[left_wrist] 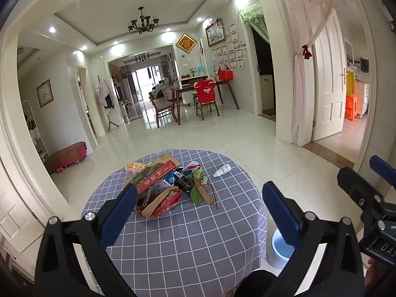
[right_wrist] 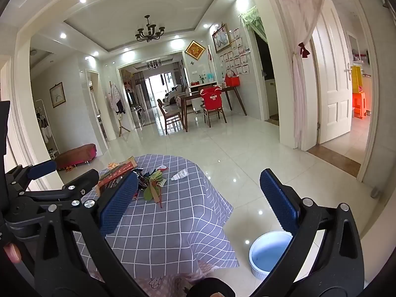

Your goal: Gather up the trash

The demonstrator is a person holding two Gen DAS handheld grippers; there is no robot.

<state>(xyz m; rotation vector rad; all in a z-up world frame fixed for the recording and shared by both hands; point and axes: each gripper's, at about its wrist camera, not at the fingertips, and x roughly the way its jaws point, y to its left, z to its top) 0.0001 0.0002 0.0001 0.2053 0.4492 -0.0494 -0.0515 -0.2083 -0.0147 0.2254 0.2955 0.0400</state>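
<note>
here, closest of all, the left gripper (left_wrist: 200, 212) hangs over the near part of the round table in its grey-blue checked cloth (left_wrist: 188, 247), its two blue-padded black fingers (left_wrist: 118, 212) spread as wide as they go, with nothing between them. the right gripper (right_wrist: 198, 200) sits just off that table's right edge, tipped a little downward, its jaws equally wide and holding nothing; from its own camera one pad overlaps the cloth and the other hangs over the glossy white floor tiles (right_wrist: 235, 153).

low on the floor, tucked against the table's right side, stands a pale blue ribbed plastic bin (right_wrist: 269, 252), open-topped, with nothing visible inside it.

further in, on the middle of the table, lies the heap of trash (left_wrist: 168, 185): crumpled snack wrappers, a flat red printed carton, strips of brown card, a green leaf-shaped scrap and a thin red string trailing toward the near side. the heap is untouched, ahead of both sets of fingers. a small clear plastic bottle with a white cap (left_wrist: 222, 169) lies on its side to the right of the heap, apart from it, near the far edge.

beyond the table, across the tiles, a dark wooden dining table (left_wrist: 198, 87) stands with chairs, one wearing a red cover. left of the round table, a low red bench (left_wrist: 66, 156) sits by the wall.
</note>
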